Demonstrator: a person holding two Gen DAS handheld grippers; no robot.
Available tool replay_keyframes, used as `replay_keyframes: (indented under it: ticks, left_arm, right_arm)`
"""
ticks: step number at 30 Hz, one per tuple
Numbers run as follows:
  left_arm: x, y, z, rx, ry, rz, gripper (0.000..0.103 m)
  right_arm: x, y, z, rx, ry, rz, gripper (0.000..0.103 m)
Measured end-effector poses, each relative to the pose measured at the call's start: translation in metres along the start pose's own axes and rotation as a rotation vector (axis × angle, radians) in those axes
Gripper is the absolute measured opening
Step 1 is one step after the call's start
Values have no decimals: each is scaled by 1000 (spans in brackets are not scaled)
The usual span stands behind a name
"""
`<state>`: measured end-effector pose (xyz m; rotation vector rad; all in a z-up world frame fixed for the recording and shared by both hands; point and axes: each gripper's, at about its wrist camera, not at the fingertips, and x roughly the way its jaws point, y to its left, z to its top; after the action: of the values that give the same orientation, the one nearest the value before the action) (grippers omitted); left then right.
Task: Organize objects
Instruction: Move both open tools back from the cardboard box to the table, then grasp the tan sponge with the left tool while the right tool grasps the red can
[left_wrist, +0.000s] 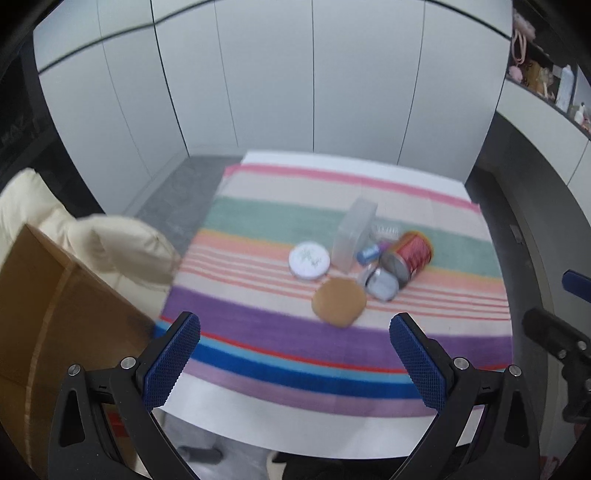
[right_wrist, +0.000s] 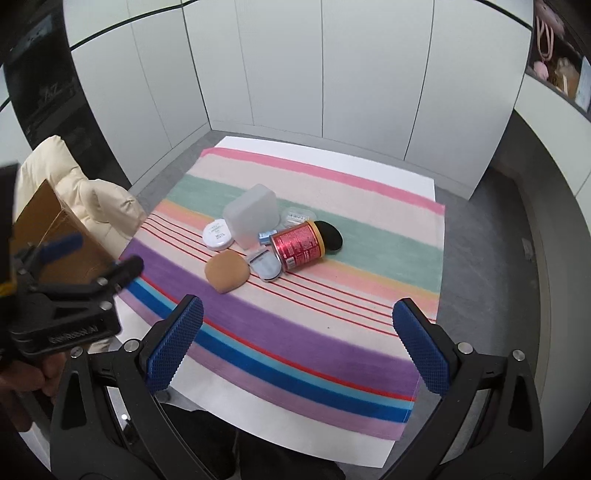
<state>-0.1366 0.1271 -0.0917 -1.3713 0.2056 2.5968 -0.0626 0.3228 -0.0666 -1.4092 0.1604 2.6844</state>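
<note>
My left gripper (left_wrist: 293, 360) hangs over the near edge of the striped cloth (right_wrist: 332, 343), fingers spread wide with nothing between them. My right gripper (right_wrist: 297, 345) is the same: wide apart, empty, short of the pile.

Taking the red can (right_wrist: 298, 246) as the landmark: furthest left of it sits the white round tin (right_wrist: 218, 234), lid up. Nearer to me than the tin is the tan puff (right_wrist: 226, 271), lying flat. The clear box (right_wrist: 251, 215) stands just left of the can and behind it, tipped against the clutter. A small compact (right_wrist: 266, 265) lies touching the can's near-left end. A black pad (right_wrist: 330, 236) pokes out just right of the can, at its yellow-rimmed end.

By my reckoning nothing is sorted yet: everything is heaped together mid-cloth, and all the separating remains.

The can lies on its side, long axis running from near-left to far-right, its metal base towards me.
</note>
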Motion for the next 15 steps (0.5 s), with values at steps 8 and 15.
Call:
replay_keyframes:
  ticks: [8, 15]
  left_arm:
    - [53, 8, 0, -12, 101, -11, 103]
    - [104, -13, -5, 45, 156, -61, 102]
  right_arm:
    - [47, -7, -4, -19, 71, -14, 103]
    - [97, -22, 3, -17, 110, -24, 103]
